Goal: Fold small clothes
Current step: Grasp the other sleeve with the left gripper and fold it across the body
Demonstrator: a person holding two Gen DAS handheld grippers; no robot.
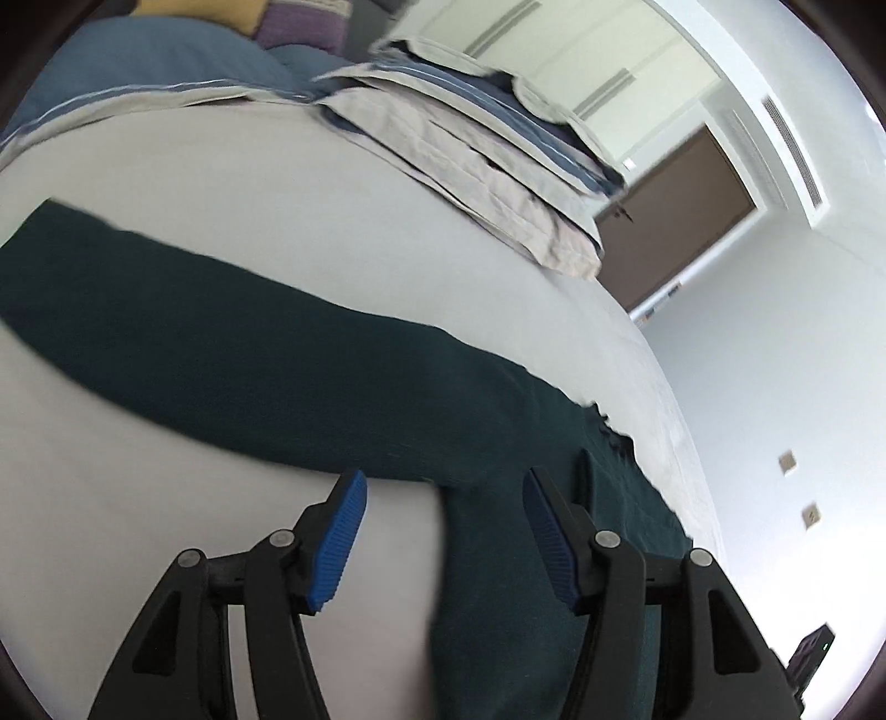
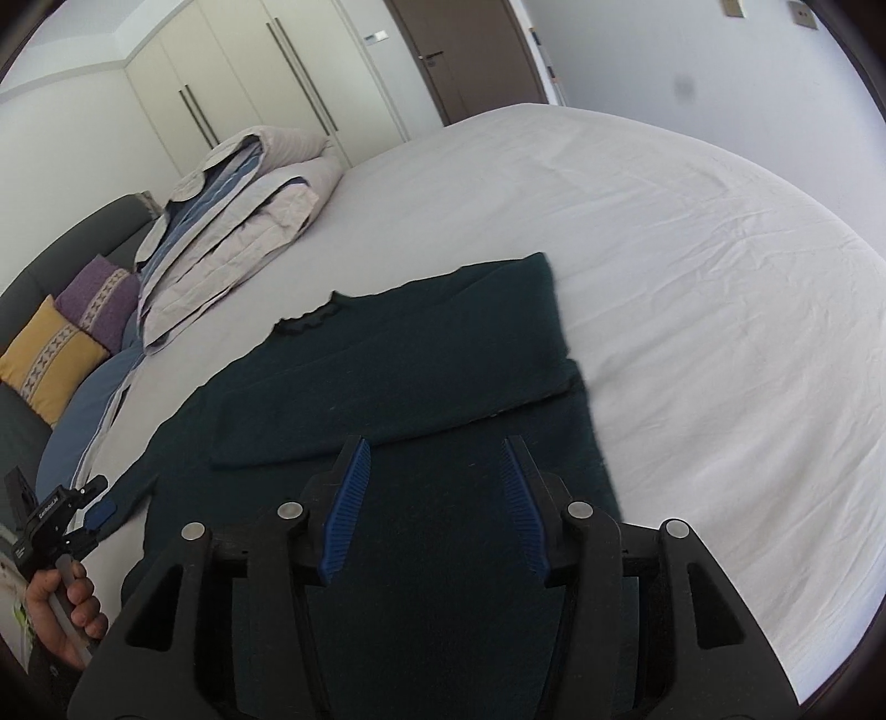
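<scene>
- Gaping wide, the left gripper (image 1: 443,531) holds nothing; its blue pads (image 1: 339,545) sit low in the frame's centre, one over white sheet, the other over dark cloth.
- Right gripper (image 2: 434,504): jaws likewise spread, nothing between them, blue pads (image 2: 346,507) low centre over the garment.
- Sweater (image 2: 421,387): dark green, flat on the bed, filling the middle and lower centre of the right wrist view; one sleeve folded across the body, scalloped collar toward the upper left.
- Same sweater (image 1: 266,360) in the left wrist view: a sleeve runs as a dark band from the left edge to lower centre, the body continuing down under the right pad.
- Bed (image 2: 692,249): white sheet, lightly creased, right half of the frame.
- Duvet (image 2: 238,221): beige and blue, folded in a stack, upper left, well apart from the sweater.
- Cushions, far left: one purple (image 2: 99,302), one yellow (image 2: 47,354), against a grey headboard (image 2: 72,243).
- Left gripper (image 2: 72,515) seen again at the lower left edge of the right wrist view, just beside the sweater's sleeve, with the person's hand (image 2: 63,617) on its handle.
- Wardrobe (image 2: 238,72) and brown door (image 2: 470,50) along the top.
</scene>
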